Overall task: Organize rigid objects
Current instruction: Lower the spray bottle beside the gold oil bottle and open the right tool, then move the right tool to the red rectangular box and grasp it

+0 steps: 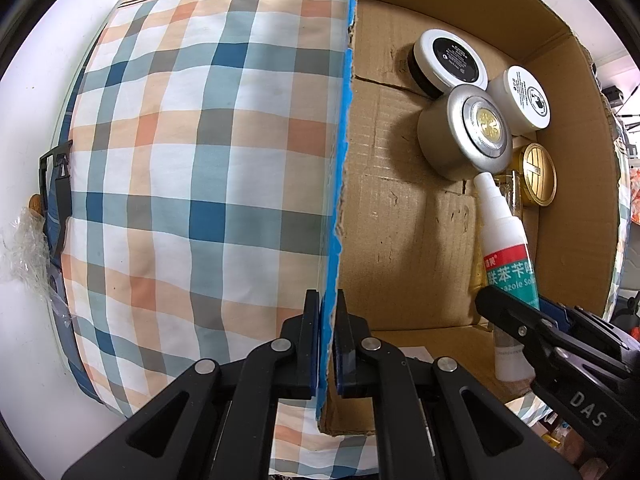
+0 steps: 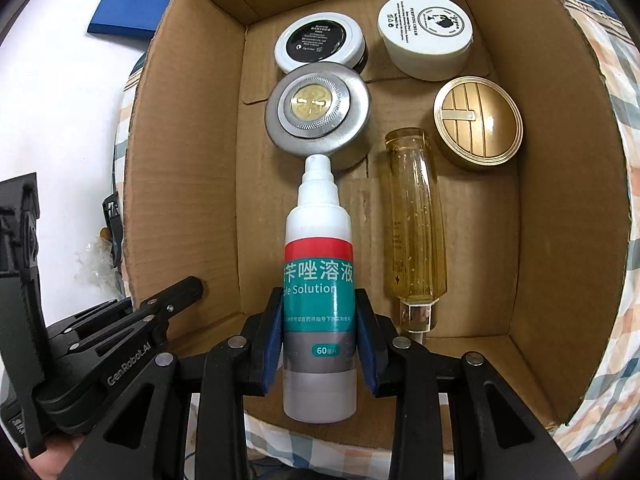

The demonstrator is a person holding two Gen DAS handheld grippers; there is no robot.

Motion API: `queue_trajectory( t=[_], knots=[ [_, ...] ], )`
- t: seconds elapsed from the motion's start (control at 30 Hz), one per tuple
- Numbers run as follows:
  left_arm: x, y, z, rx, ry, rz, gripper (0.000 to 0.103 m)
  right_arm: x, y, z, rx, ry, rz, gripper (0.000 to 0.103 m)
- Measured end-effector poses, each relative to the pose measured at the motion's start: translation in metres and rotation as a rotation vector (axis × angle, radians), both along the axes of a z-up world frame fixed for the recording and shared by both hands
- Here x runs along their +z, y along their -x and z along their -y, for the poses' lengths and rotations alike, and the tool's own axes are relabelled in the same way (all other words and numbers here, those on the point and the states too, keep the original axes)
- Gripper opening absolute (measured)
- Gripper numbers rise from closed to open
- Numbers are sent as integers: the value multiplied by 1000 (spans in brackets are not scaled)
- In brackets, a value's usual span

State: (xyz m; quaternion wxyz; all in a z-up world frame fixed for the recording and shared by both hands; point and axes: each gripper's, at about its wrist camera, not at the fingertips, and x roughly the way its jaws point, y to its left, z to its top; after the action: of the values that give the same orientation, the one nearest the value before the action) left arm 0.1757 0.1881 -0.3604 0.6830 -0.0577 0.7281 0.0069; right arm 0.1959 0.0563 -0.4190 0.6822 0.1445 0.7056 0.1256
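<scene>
Right gripper (image 2: 320, 344): jaws pinching the lower body of a white spray bottle (image 2: 319, 280) with a teal and red label, held inside the cardboard box (image 2: 192, 160), nozzle toward the far wall and close to a silver jar (image 2: 318, 114). Beside the bottle lies an amber glass bottle (image 2: 414, 224); a gold-lidded jar (image 2: 478, 122) stands near the right wall. At the far wall stand a black-labelled white jar (image 2: 319, 42) and a white cream jar (image 2: 426, 34). Left gripper (image 1: 329, 344): jaws clamped on the box's blue-taped left wall (image 1: 340, 160). The box rests on a plaid sheet (image 1: 192, 160).
</scene>
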Motion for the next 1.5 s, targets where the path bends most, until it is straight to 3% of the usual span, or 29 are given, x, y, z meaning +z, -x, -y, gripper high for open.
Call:
queue_trajectory(
  t=[0.23,0.3,0.33,0.37,0.53,0.67,1.1,1.5],
  knots=[
    [1,0,1,-1,-3,1,4,-3,-10,-12,31,76,39,38],
    [0,1,2,0,-3,1,4,0,-11,-13,32,79,47,53],
    [0,1,2,0,-2,1,4,3,-11,-13,32,80,55,74],
    [0,1,2,2,-1,1,4,6,-10,-13,31,81,66,82],
    [0,0,2,0,-3,0,4,20,-6,-3,18,110,96,84],
    [0,0,2,0,-4,0,4,33,0,7,7,141,122,103],
    [0,-1,1,-2,-2,1,4,88,20,22,-15,228,218,103],
    [0,0,0,-3,-5,2,4,127,30,37,-47,224,289,103]
  ],
)
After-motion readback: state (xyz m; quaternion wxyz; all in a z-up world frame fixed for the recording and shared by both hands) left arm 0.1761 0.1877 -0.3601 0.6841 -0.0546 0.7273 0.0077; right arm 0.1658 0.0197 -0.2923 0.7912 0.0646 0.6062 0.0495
